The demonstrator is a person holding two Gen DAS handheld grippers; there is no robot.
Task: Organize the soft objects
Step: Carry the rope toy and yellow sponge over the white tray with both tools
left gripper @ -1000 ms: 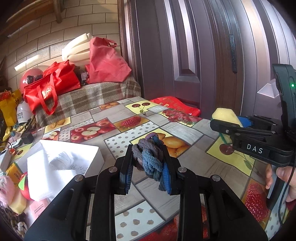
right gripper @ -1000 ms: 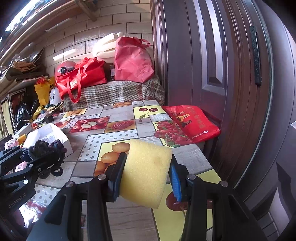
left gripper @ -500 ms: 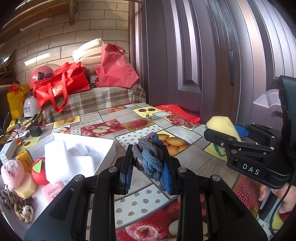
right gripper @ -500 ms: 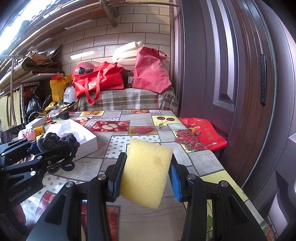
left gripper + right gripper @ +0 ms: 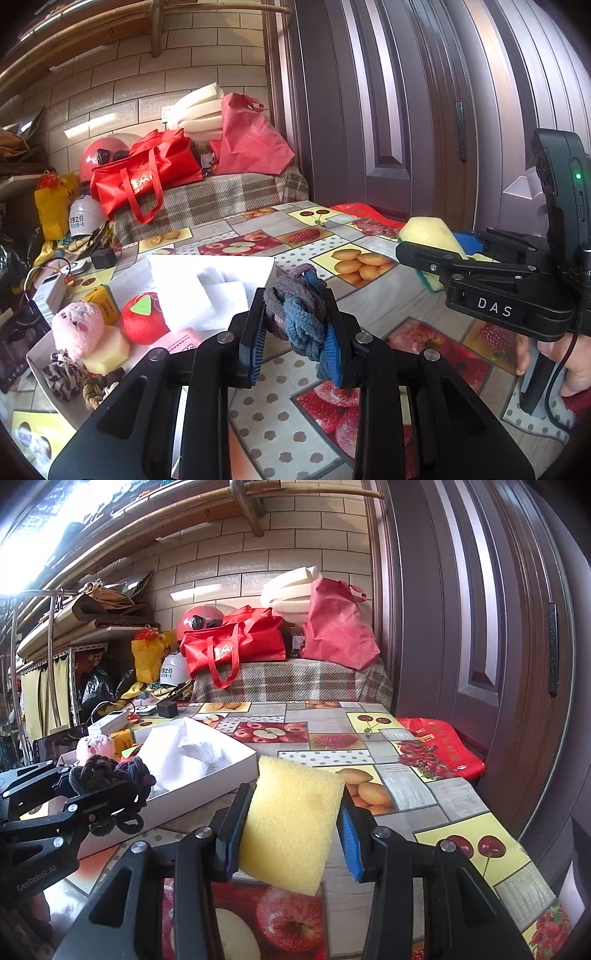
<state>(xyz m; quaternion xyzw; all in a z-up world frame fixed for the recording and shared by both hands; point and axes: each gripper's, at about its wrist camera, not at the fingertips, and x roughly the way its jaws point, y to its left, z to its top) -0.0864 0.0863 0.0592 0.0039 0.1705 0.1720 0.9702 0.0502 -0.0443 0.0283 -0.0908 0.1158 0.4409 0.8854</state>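
A bundle of knitted hair ties (image 5: 299,310) is clamped between the closed-in jaws of the left gripper (image 5: 295,341), marked "GenRobot.AI", above the fruit-print tablecloth (image 5: 369,266) beside the white box (image 5: 207,775). A yellow sponge (image 5: 291,821) is squeezed by the right gripper (image 5: 291,836), lettered "DAS", over the table.

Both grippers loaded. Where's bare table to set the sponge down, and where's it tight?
Free: patterned tablecloth between the white cardboard box and the flat red bag by the door, and the near strip under the yellow sponge. Crowded: the box's left end, around the pink plush toy and red plush strawberry.
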